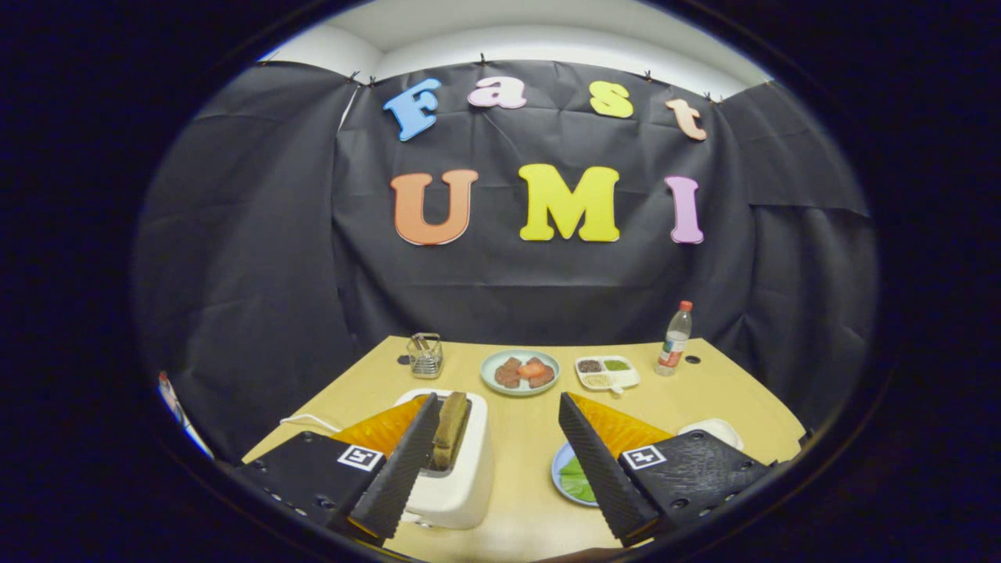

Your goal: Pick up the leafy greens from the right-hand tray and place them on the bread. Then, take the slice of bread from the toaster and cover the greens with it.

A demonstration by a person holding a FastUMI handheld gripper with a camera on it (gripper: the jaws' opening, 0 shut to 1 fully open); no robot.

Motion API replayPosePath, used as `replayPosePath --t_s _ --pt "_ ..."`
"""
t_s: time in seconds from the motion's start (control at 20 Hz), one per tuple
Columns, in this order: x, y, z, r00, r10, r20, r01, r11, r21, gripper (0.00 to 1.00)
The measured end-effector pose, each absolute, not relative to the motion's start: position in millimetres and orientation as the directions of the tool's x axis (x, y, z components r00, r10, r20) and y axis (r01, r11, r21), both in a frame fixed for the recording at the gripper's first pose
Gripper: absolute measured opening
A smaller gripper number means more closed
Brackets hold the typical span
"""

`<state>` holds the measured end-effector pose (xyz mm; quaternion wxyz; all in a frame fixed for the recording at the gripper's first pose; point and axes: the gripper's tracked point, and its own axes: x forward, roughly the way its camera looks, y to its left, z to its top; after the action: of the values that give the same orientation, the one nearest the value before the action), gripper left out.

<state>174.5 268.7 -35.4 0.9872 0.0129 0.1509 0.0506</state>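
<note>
My gripper (498, 403) hovers open above the near part of the wooden table (524, 446), nothing between its fingers. A white toaster (461, 481) stands just beside the left finger, with a brown slice of bread (450, 428) sticking up from its slot. Leafy greens (576, 478) lie on a small blue tray (557, 467) next to the right finger, which hides part of them. Beyond the fingertips, a pale green plate (494, 383) carries brown bread pieces (508, 374) topped with something red.
A white divided dish (606, 374) with small fillings sits right of the plate, and a clear bottle with a red cap (675, 338) stands further right. A metal rack (425, 356) is at the back left. A white dish edge (715, 428) shows beyond the right finger. A white cable (309, 422) runs left of the toaster.
</note>
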Motion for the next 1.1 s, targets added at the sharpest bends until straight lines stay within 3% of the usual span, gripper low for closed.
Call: replayPosePath --t_s 0.35,0.7,0.95,1.1 --pt "219.4 312.2 -64.7 0.899 0.157 -0.409 -0.146 0.988 0.059 0.95" --pt "246.2 310.8 -115.7 0.807 0.109 -0.581 -0.072 0.994 0.086 0.95" --pt "248.3 316.0 -127.0 0.785 0.129 -0.606 -0.098 0.992 0.084 0.45" --pt "249.0 325.2 -122.8 0.807 0.161 -0.568 -0.127 0.987 0.1 0.48"
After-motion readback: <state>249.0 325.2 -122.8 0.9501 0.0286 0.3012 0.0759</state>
